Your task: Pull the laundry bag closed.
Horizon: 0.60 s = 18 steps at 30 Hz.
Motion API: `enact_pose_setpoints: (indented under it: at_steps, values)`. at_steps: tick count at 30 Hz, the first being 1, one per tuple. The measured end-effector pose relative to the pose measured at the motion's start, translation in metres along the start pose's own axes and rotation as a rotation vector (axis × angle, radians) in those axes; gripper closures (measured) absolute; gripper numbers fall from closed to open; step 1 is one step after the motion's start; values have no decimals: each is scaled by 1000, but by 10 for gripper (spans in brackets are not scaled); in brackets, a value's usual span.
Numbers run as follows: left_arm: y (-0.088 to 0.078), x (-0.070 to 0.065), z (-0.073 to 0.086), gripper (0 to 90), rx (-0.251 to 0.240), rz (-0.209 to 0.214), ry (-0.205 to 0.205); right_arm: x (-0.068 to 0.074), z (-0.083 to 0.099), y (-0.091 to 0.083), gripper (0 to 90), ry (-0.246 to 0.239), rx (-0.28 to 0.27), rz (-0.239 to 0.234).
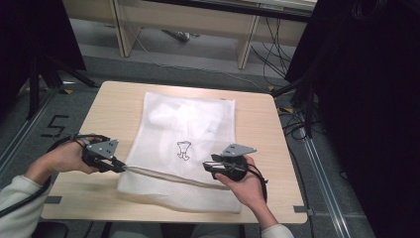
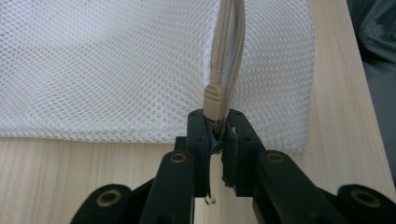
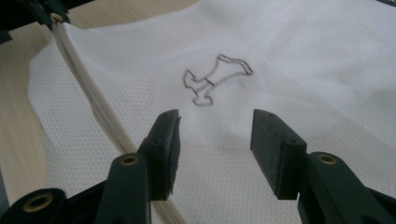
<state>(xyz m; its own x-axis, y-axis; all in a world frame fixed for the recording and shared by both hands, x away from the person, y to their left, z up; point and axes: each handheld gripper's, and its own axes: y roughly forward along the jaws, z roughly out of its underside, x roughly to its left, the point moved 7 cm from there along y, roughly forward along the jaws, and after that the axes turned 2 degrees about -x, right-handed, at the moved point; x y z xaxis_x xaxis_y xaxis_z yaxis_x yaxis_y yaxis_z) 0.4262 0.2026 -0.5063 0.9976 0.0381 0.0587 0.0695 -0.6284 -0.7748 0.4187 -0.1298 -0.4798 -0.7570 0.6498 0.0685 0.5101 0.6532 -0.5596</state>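
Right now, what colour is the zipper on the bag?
Beige, a light tan. The zipper on the white mesh bag shows best in the left gripper view.

Soft even overhead light on my tabletop (image 1: 257,124); surroundings fall to near black at right. No glare. High view slightly grainy. My tongs' near links blur softly; white mesh bag (image 2: 93,70) sharp.

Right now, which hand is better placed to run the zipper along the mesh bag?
Left: its tongs are shut on the zipper pull. The right tongs hang open over the mesh bag.
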Motion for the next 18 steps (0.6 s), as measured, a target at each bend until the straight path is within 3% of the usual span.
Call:
enact_pose_setpoints:
  at_steps: [4, 6, 9, 10, 16, 18]
  values:
    - [-1, 0, -1, 808, -11, -5, -9, 13, -16, 15, 532, -42, -24, -39]
    - [-2, 0, -1, 808, -15, -2, -11, 29, -29, 28, 539, -51, -20, -93]
    - [-3, 0, -2, 808, -19, -9, -13, 38, -37, 37, 551, -59, -26, -122]
    - [-3, 0, -2, 808, -21, -10, -13, 52, -44, 47, 558, -61, -23, -159]
    - [-4, 1, -3, 808, -21, -11, -1, 72, -56, 70, 575, -103, -23, -213]
    - [-4, 1, -3, 807, -23, -11, -5, 77, -58, 74, 581, -96, -14, -227]
